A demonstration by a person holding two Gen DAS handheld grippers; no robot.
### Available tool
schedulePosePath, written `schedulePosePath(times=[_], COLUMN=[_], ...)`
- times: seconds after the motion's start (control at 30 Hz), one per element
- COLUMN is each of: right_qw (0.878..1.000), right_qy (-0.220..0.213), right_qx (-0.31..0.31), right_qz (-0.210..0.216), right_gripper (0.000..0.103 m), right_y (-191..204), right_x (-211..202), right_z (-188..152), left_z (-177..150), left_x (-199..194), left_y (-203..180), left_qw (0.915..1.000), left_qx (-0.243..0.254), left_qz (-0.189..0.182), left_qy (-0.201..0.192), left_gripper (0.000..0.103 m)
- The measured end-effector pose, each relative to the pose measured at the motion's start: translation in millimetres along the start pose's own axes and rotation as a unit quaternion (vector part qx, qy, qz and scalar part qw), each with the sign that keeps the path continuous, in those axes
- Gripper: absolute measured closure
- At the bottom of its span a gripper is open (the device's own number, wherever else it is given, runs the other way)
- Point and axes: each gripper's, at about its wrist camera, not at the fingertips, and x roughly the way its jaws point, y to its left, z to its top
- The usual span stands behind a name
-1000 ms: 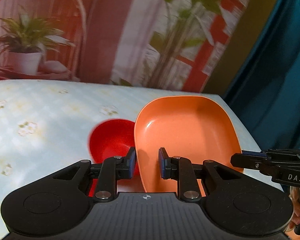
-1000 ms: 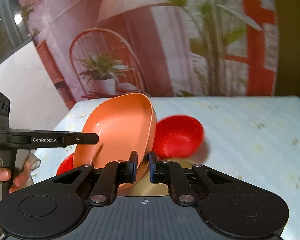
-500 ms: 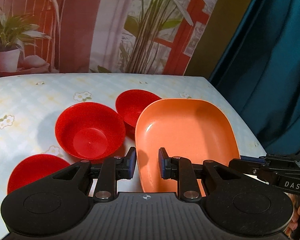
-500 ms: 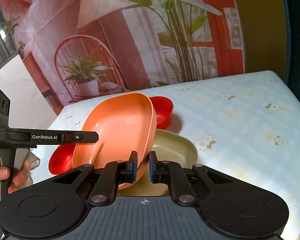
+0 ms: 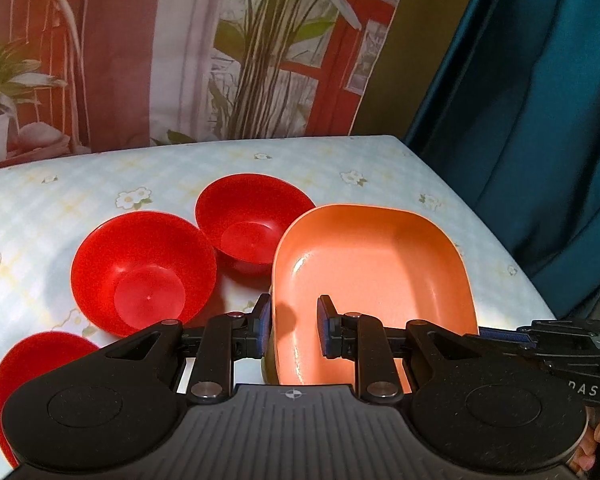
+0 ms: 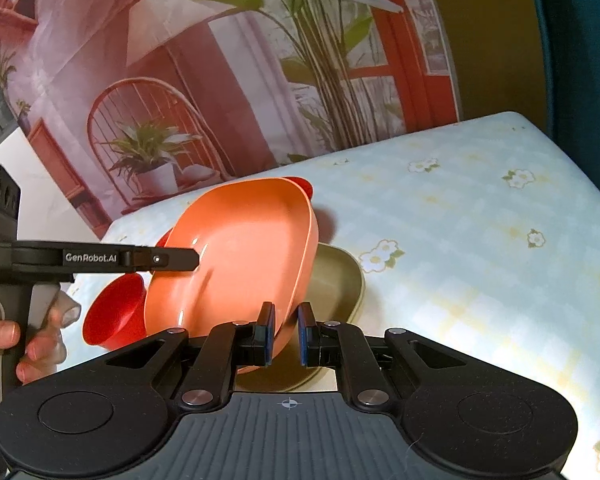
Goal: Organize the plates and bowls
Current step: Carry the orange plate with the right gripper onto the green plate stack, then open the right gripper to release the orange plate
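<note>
Plate, the orange one (image 6: 244, 256), has come lower, tilted above the olive plate (image 6: 336, 280); left gripper (image 5: 291, 328) and right gripper (image 6: 286, 334) each pinch its rim. Nesting seems near.

- We see warm, fairly even indoor light, a touch dim, with saturated reds and oranges.
- Glossy highlights streak the inner wall of the orange dish (image 5: 374, 276) just ahead of the left gripper (image 5: 290, 326), and a fingertip's shadow falls on its near wall.
- The red bowl (image 5: 142, 272) left of that gripper casts a soft shadow on the tablecloth (image 6: 460, 240).
- Fisheye bending curves the table edge and backdrop (image 6: 228, 60) toward the frame borders; corners darken.
- Both views look sharp, slightly grainy, with no motion blur.
</note>
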Motion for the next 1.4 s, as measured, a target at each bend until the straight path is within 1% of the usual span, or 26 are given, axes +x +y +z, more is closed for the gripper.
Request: schedulePosePath(times=[0.5, 0.8, 1.13, 1.3, 1.4], right_qw=[1.000, 0.999, 0.999, 0.999, 0.999], right_qy=[0.018, 0.030, 0.034, 0.033, 0.030], right_qx=[0.009, 0.013, 0.019, 0.019, 0.016], right_qz=[-0.005, -0.007, -0.010, -0.016, -0.021], right_gripper=[0.090, 0.090, 0.089, 0.087, 0.083], right_y=[-10.4, -12.7, -16.5, -13.9, -12.8], right_x=[13.3, 20.2, 22.5, 23.1, 22.2], right_z=[-9.4, -14.1, -13.6, -14.0, -14.1], left_z=[3.1, 4.1, 2.3, 1.9, 1.6], left_x=[22.4, 31.2, 36.8, 35.9, 33.3], left_y=[-7.8, -5.9, -7.0, -7.2, -7.3], left_qw=[0.9992, 0.9989, 0.9988, 0.9988, 0.9990], left_qx=[0.030, 0.029, 0.032, 0.030, 0.028], left_qz=[0.011, 0.014, 0.016, 0.022, 0.020], left_qy=[0.023, 0.034, 0.034, 0.033, 0.029], left_gripper=[0.079, 0.079, 0.078, 0.077, 0.076])
